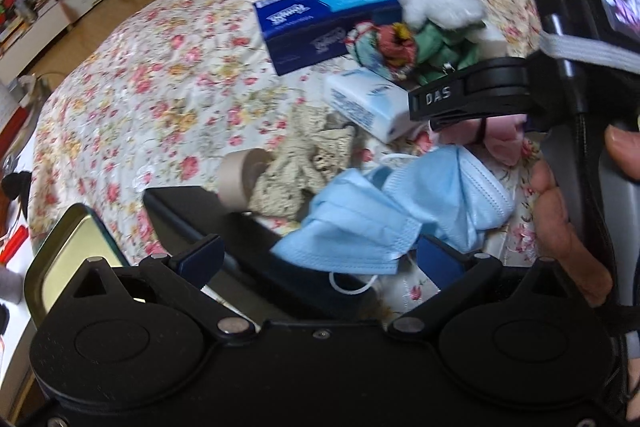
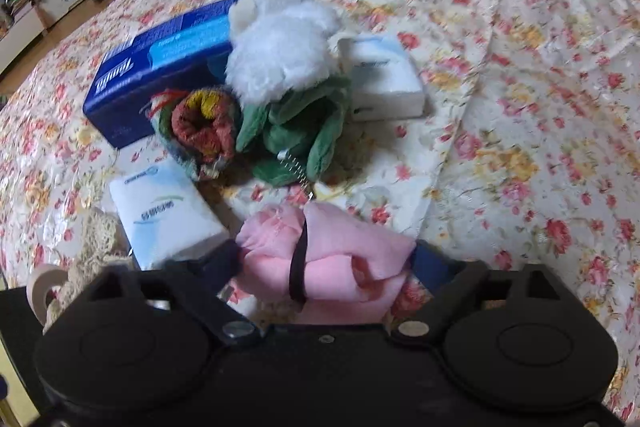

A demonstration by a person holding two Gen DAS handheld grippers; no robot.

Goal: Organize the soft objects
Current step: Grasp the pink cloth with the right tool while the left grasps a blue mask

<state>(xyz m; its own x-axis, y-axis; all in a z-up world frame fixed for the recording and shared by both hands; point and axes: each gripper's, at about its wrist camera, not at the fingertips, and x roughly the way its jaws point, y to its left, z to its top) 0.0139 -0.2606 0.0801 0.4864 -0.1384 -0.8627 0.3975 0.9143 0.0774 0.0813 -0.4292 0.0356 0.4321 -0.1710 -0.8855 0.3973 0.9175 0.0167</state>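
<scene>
Right wrist view: right gripper (image 2: 326, 259) clamps pink cloth (image 2: 340, 263), half hidden; left gripper (image 1: 320, 259) wide around masks (image 1: 360, 227).

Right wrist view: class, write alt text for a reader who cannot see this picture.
The right tool grips a pink cloth bundle tied with a black band, above a floral bedspread. Beyond it lie a white and green plush toy, a rolled multicoloured sock, a blue tissue box and two white tissue packs.
</scene>
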